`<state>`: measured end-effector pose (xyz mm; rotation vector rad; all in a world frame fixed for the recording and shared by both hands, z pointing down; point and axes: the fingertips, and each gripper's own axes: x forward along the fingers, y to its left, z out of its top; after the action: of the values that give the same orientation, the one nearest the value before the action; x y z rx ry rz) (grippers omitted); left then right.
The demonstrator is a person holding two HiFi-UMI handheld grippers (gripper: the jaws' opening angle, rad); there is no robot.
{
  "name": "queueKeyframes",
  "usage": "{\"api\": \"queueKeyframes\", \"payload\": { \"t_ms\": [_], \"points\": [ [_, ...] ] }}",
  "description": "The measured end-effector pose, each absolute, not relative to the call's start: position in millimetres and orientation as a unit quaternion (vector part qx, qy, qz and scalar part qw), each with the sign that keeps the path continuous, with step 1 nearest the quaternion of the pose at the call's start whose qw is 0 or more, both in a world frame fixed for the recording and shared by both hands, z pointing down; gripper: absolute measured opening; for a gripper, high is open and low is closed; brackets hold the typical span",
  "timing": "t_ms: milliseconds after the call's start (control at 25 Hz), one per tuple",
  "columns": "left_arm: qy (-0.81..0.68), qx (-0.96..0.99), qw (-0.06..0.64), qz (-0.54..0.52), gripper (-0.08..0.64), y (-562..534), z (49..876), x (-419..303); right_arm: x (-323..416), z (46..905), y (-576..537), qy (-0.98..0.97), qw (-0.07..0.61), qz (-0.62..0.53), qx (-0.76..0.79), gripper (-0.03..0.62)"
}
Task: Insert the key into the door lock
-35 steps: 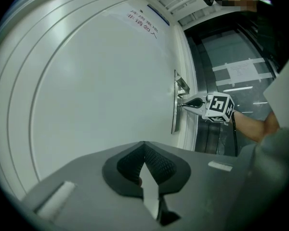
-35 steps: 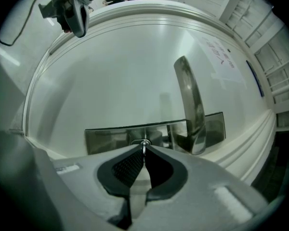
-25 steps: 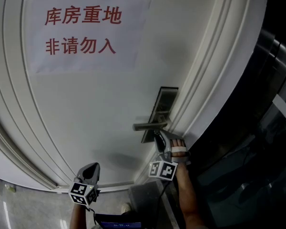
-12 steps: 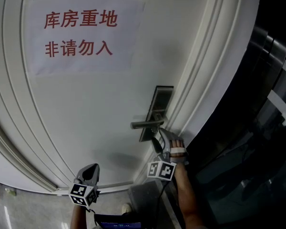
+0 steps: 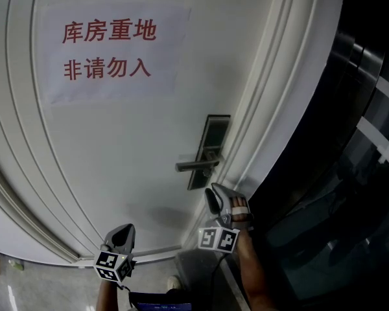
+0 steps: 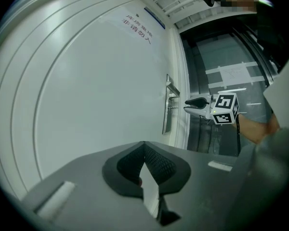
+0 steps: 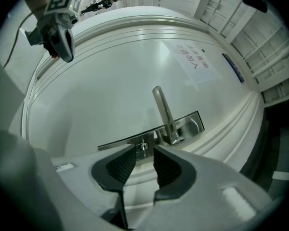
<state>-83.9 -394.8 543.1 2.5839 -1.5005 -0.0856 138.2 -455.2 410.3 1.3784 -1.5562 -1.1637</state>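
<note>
A steel lock plate [image 5: 214, 137] with a lever handle [image 5: 194, 165] sits on the white door [image 5: 117, 148]. In the right gripper view a small key [image 7: 142, 148] seems to stick out of the cylinder in the plate [image 7: 193, 123], beside the handle [image 7: 162, 109]. My right gripper [image 7: 144, 151] hangs just short of it. Its jaws have just been closing partway, with nothing between them and a clear gap. In the head view it [image 5: 212, 190] is just below the plate. My left gripper [image 5: 124, 229] is held low at the left, away from the lock, its pads [image 6: 156, 163] meeting at the tip.
A paper sign [image 5: 113, 50] with red characters is stuck on the door's upper part. Raised door-frame mouldings [image 5: 272, 109] run along the lock side. Beyond them stands dark glass [image 5: 350, 173]. Pale floor [image 5: 26, 284] shows at the bottom left.
My right gripper has drawn back from the lock plate, and a gap now shows between its tip and the plate. The left gripper has stayed put.
</note>
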Motion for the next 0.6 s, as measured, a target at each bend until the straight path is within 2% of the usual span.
{"api": "queueKeyframes", "payload": {
  "t_ms": [280, 600],
  "points": [
    [-0.488, 0.870, 0.069, -0.025, 0.002, -381.5, 537.7, -80.7, 143.5, 400.1, -420.9, -0.651, 0.283, -0.393, 0.585, 0.009],
    [-0.469, 0.881, 0.061, -0.024, 0.002, -364.1, 531.1, -73.1, 162.0, 410.1, -386.9, -0.697, 0.182, -0.314, 0.619, 0.003]
  ]
}}
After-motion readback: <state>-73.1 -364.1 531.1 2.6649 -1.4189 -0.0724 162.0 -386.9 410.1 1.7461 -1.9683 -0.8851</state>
